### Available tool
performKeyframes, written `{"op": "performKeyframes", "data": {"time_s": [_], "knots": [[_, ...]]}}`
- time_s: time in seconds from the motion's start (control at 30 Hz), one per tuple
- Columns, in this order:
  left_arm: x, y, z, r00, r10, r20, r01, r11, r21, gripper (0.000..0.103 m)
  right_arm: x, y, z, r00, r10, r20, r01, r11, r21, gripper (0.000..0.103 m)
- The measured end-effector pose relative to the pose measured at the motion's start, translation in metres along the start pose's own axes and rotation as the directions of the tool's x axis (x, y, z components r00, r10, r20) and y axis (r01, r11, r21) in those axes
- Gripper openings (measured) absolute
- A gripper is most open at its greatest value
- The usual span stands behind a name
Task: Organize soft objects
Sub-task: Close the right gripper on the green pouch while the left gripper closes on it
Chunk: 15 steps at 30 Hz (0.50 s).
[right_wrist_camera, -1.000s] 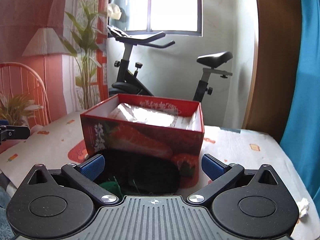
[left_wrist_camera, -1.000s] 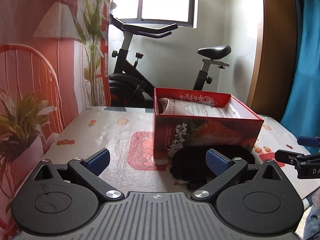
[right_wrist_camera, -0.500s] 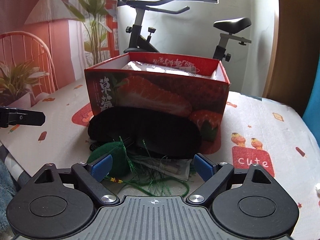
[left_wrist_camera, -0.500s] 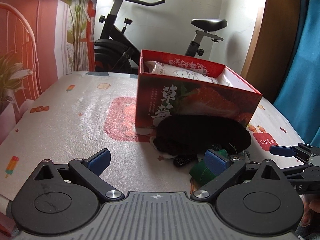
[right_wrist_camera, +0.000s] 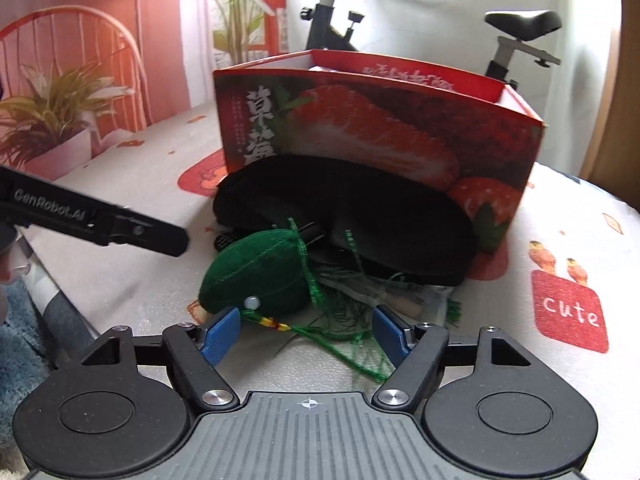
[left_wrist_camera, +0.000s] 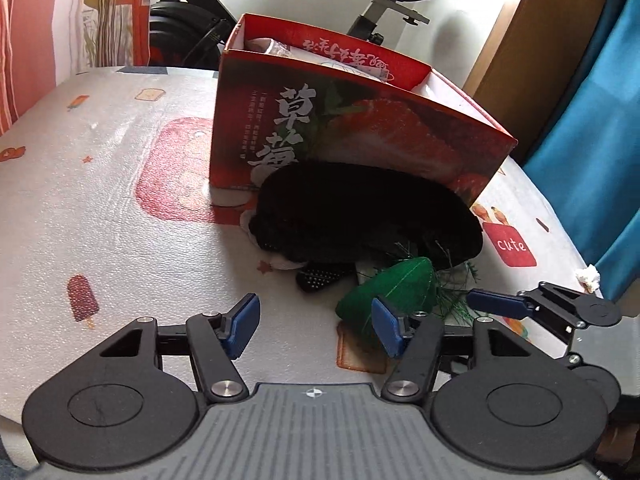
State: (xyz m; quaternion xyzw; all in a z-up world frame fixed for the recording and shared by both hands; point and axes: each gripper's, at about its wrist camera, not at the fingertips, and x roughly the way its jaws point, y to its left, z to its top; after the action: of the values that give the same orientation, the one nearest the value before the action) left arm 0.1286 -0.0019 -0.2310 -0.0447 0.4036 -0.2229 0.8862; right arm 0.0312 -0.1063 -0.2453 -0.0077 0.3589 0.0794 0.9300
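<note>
Right wrist view: the right gripper (right_wrist_camera: 308, 330) is seen with its jaws spread and nothing between them, low over the table (right_wrist_camera: 560, 364). A green plush (right_wrist_camera: 256, 280) lies just ahead at about 11 o'clock, touching a black mask (right_wrist_camera: 360, 220) that is slumped against the red box (right_wrist_camera: 380, 120) at 12 o'clock. Green net and tassel threads (right_wrist_camera: 340, 336) trail from the plush between the fingertips toward 5 o'clock.

In the left wrist view the left gripper (left_wrist_camera: 316, 330) is likewise released and empty, with the plush (left_wrist_camera: 392, 284) at 1 o'clock and the mask (left_wrist_camera: 368, 212) beyond it.

The plush is judged light and squashy, so it would yield to a pinch; a hold across its thick middle is advised, not on the slippery thread or the small bead (right_wrist_camera: 251, 302). The loose net could snag a finger or drag the papers under it. The mask is judged limp and light, and is best taken at one padded end, since a pinch in the middle would let it fold and droop.
</note>
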Motion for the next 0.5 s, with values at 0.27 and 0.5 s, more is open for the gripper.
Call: {"op": "performKeyframes", "data": {"time_s": [0.27,0.5], "knots": [[0.019,-0.010,0.006,0.991,-0.125,-0.041,0.124,0.992,-0.023,0.063,0.011,0.020,0.003,0.999,0.049,-0.007,-0.049,0.994,-0.094,0.068],[0.030,-0.011,-0.001,0.979,-0.195,-0.063,0.191,0.979,-0.073,0.063,0.019,0.032,0.006,0.998,0.069,0.015,-0.066,0.985,-0.163,0.066]]}}
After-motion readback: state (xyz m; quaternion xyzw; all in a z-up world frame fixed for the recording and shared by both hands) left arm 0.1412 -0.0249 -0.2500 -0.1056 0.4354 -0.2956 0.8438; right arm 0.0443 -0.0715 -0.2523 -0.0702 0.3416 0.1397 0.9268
